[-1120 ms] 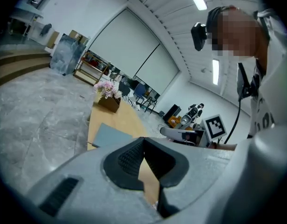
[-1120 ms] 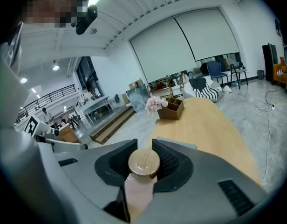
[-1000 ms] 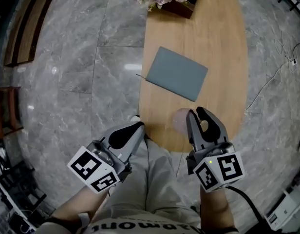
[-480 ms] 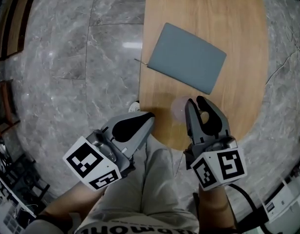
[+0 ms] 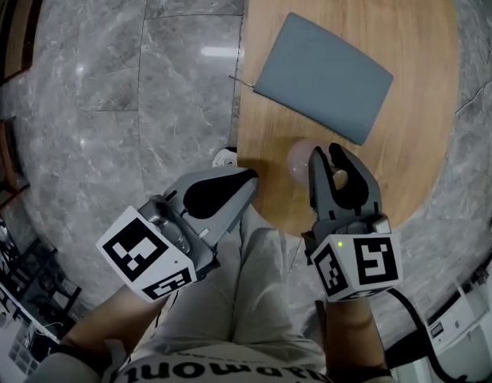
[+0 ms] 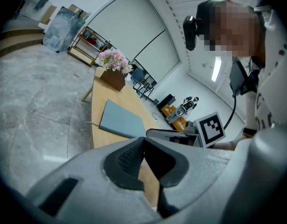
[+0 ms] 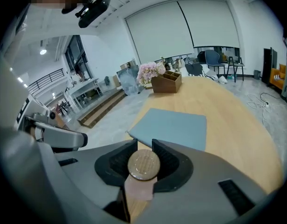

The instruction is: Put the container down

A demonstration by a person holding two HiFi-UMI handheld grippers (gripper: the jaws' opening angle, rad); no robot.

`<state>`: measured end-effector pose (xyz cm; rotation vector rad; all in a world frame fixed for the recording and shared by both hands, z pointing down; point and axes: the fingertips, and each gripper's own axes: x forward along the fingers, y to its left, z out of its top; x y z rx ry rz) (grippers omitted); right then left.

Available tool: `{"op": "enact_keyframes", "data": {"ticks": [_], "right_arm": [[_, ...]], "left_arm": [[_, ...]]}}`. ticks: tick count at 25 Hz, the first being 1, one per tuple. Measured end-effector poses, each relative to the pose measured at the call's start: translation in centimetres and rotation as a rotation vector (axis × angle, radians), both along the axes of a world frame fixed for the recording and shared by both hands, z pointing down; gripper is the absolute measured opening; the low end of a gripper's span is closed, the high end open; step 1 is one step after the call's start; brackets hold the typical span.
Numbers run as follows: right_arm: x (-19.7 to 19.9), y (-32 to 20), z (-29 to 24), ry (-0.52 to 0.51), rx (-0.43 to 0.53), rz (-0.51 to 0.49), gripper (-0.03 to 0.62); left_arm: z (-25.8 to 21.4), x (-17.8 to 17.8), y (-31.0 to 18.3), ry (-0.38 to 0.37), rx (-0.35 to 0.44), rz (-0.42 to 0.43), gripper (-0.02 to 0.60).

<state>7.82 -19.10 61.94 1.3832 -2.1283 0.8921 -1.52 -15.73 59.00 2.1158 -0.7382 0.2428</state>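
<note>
My right gripper [image 5: 326,156] is shut on a small container [image 5: 299,159] with a pale pinkish translucent body and a round wooden lid [image 7: 143,164]. The pads press on it just under the lid. It hangs over the near end of the oval wooden table [image 5: 422,166], close to the surface; whether it touches the top I cannot tell. My left gripper [image 5: 247,180] hovers beside the table's near left edge, over my knees, jaws shut with nothing between them [image 6: 143,140].
A grey mat [image 5: 324,78] lies on the table just beyond the container. A wooden box of pink flowers [image 7: 158,77] stands at the table's far end. Grey marble floor [image 5: 134,102] surrounds the table. Chairs [image 7: 213,59] stand in the background.
Both grippers have sunk, the right one bringing the container down closer to the tabletop. The flower box has slid out of the head view's top edge.
</note>
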Motion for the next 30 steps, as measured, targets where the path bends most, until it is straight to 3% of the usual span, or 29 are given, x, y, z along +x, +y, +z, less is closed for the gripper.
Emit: {"op": "enact_keyframes", "data": {"ticks": [15,24,30], "right_arm": [[-1.4,0.5,1.3,0.005,0.023,-0.013,0.101],[-0.9,1.0,1.0,-0.057,0.016,0.044,0.103],[-1.5,1.6,1.1,-0.050,0.040,0.011,0.103]], "left_arm": [[1.9,-1.3,0.6,-0.004,-0.014,-0.018,0.015],[1.5,-1.6,1.1,-0.010,-0.002,-0.029,0.015],[1.7,-1.4,1.9,-0.016,0.003,-0.029,0.015]]}}
